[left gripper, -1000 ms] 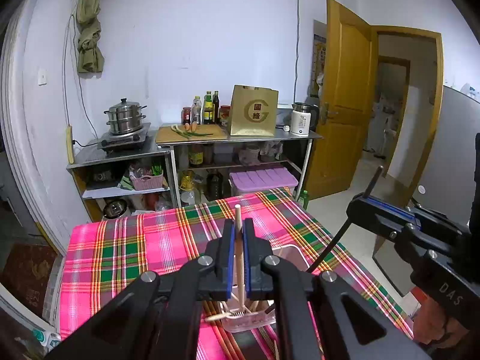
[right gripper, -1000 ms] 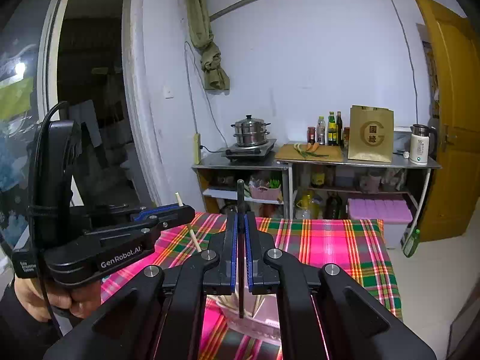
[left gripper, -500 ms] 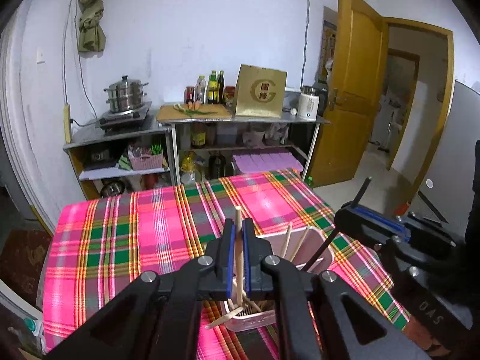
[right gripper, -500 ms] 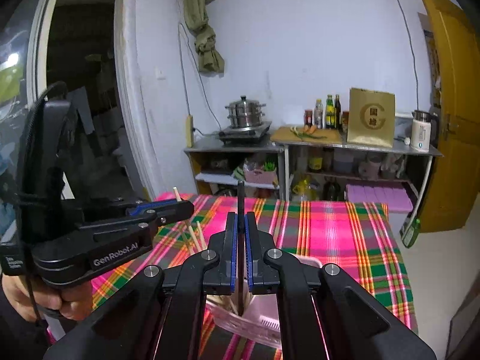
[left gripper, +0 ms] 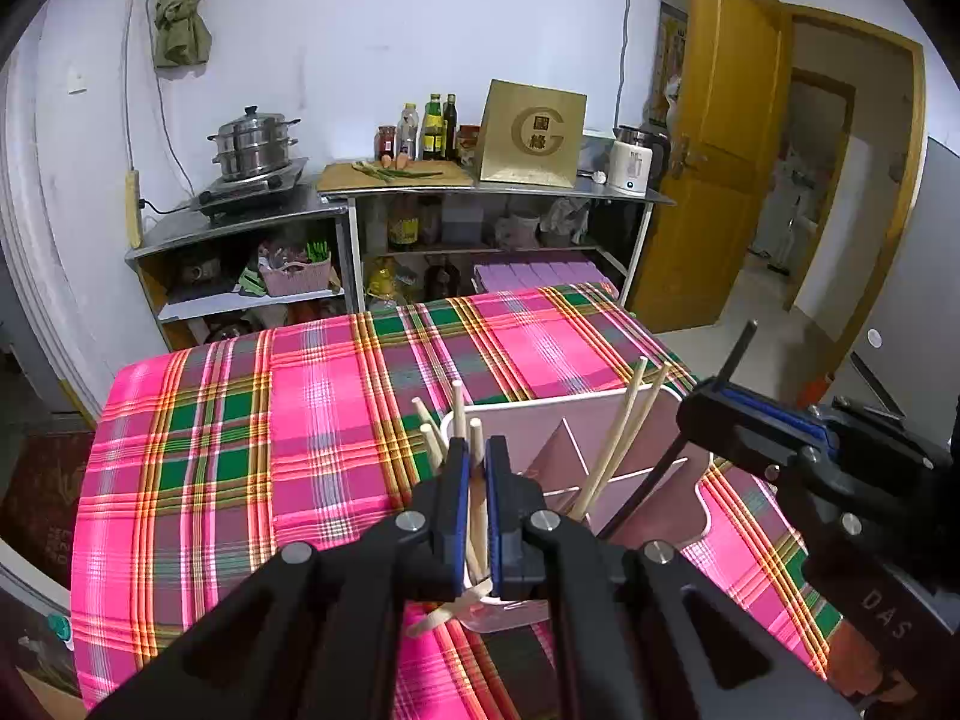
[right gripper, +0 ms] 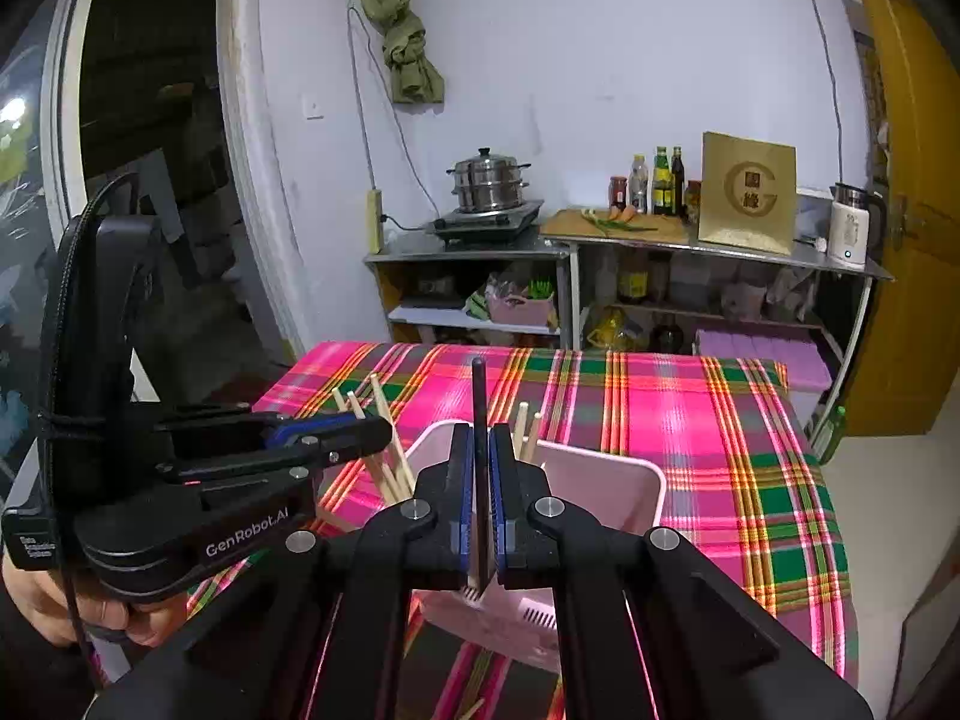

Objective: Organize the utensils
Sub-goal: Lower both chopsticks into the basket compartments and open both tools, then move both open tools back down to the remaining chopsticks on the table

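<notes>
A modest home kitchen, with the metal shelf unit (left gripper: 384, 210) against the white wall as its centre; on its left end a stacked steel steamer pot (left gripper: 253, 144) sits on a single burner (left gripper: 252, 192); to the right lie a cutting board with vegetables (left gripper: 393, 175), sauce bottles (left gripper: 429, 129) and an electric kettle (left gripper: 633, 162). In front of it stands a table under a pink plaid cloth (left gripper: 300, 420); right of it, a yellow wooden door (left gripper: 720, 150) opens to another room.

Pale bare-wood chopsticks (left gripper: 621, 432) lean in a smooth pink plastic caddy (left gripper: 600, 414) on the desk's checked woven cloth (left gripper: 240, 450)
</notes>
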